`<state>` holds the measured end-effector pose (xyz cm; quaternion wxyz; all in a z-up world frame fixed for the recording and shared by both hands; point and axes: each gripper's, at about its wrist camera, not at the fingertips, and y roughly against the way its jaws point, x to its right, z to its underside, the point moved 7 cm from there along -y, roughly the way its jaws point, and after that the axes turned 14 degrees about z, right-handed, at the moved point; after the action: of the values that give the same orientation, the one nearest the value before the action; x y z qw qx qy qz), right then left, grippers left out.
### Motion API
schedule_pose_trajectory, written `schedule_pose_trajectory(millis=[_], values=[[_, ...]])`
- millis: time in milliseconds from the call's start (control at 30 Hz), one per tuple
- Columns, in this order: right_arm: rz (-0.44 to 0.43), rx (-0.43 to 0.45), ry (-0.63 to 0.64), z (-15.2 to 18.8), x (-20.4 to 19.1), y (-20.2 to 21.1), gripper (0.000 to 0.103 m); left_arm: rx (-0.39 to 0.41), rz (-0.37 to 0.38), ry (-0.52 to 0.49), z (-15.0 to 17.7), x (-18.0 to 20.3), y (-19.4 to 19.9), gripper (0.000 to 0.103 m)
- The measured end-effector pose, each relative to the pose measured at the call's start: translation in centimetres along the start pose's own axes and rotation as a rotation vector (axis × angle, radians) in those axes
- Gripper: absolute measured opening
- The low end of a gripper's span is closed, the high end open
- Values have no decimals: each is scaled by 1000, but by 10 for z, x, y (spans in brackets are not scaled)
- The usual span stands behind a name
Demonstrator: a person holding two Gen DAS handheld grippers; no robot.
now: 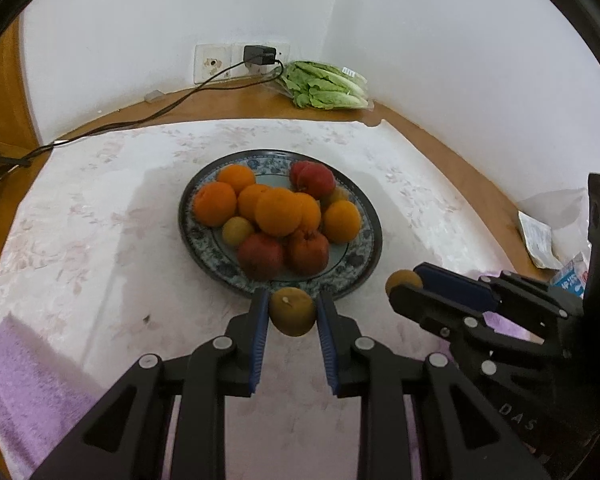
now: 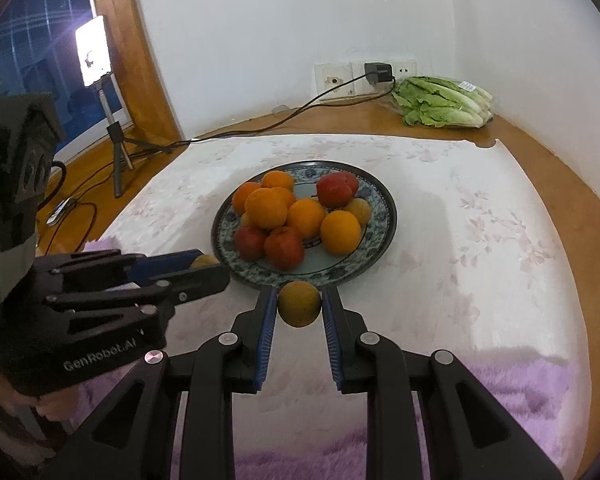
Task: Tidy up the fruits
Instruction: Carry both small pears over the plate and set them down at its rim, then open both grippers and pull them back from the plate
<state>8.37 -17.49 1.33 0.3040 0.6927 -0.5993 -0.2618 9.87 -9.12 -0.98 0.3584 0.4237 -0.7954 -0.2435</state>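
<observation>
A blue patterned plate (image 1: pixel 204 240) (image 2: pixel 384 208) on the white floral cloth holds several oranges (image 1: pixel 278 212) (image 2: pixel 266 208), red fruits (image 1: pixel 260 255) (image 2: pixel 284 247) and small yellow fruits (image 1: pixel 237 231). My left gripper (image 1: pixel 293 310) is shut on a yellow-brown fruit (image 1: pixel 293 311) just in front of the plate's near rim. My right gripper (image 2: pixel 299 304) is shut on a second yellow-brown fruit (image 2: pixel 299 304) by the near rim. Each gripper shows in the other's view, the right one (image 1: pixel 410 285) and the left one (image 2: pixel 210 266), with the fruit peeking between the fingers.
A bag of lettuce (image 1: pixel 326 85) (image 2: pixel 442 101) lies at the back by the wall sockets and a plugged charger (image 1: pixel 259 55). A cable (image 1: pixel 140 120) runs left. A purple fuzzy mat (image 2: pixel 480 400) lies near me. A light on a tripod (image 2: pixel 94 52) stands left. Packets (image 1: pixel 540 240) lie right.
</observation>
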Motion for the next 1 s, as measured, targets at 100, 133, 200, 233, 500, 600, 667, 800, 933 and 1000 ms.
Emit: schedule_pose_trajectory(millis=[100,133,200,233,500,600,667,800,933,1000], values=[[-1,-2,-7,-4,3,-7,25,3,-9,0,-2,-3,-7,25],[-2,-2,-7,-5,4,-9,25,1,-12,2,-3,-4,-10,25],[-3,-2,-9,-8,5,-15,25,-5,-14,8,-2,-6,-14,25],[-3,-2,-10,-10,6,-18,25,-8,-13,11,-2,-7,-16,25],[-2,-11,-14,-13,8,-33,25,-2,-15,9,-3,-9,-19,25],[-1,-14,-19,-13,9,-36,25,-1,-15,5,-3,-8,-18,25],[0,-14,-30,-14,10,-38,25,-1,-16,5,-3,-7,-17,26],[-3,-17,-51,-14,14,-39,31,4,-22,10,-3,-8,-15,37],[5,-16,-63,-13,17,-35,36,6,-33,17,-2,-8,-10,46],[6,-18,-66,-11,18,-31,42,4,-45,22,0,-9,-7,51]])
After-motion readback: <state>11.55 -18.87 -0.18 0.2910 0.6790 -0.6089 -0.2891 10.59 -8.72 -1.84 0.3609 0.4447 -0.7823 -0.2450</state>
